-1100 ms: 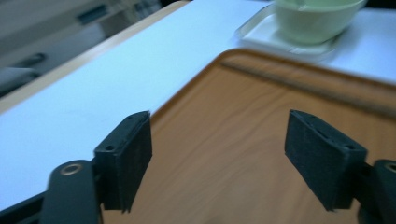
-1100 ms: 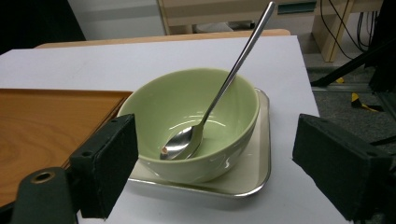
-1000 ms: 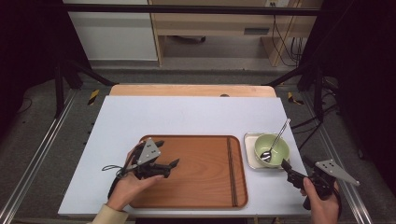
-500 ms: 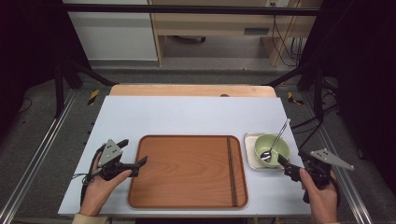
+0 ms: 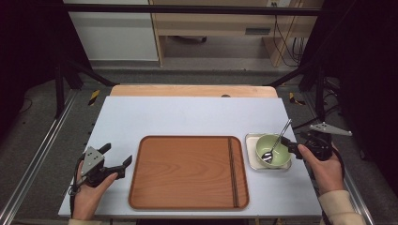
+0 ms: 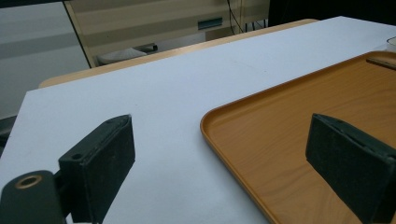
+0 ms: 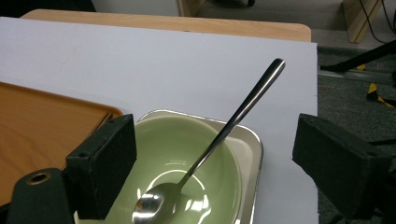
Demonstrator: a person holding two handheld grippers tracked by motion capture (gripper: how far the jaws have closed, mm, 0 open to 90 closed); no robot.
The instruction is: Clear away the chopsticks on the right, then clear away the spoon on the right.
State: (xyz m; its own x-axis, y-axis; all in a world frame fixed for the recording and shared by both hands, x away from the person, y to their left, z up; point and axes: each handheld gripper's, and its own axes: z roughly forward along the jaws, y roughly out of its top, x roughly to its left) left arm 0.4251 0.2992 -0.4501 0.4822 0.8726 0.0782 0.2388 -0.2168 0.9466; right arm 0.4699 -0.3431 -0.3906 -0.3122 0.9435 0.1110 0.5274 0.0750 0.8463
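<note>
No text, label or number is legible on anything here.

Pale sheet [image 5: 187, 117] over wooden tabletop [image 5: 192, 90]; black frame legs [image 5: 60, 82] on grey floor [image 5: 33, 126].

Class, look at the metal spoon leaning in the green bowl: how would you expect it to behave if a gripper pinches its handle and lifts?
The spoon looks polished, so it may slip between the pads. It is thin, rigid metal, probably light and unbending. Only leaning on the green bowl, its handle could swing or slide along the rim when nudged.
</note>
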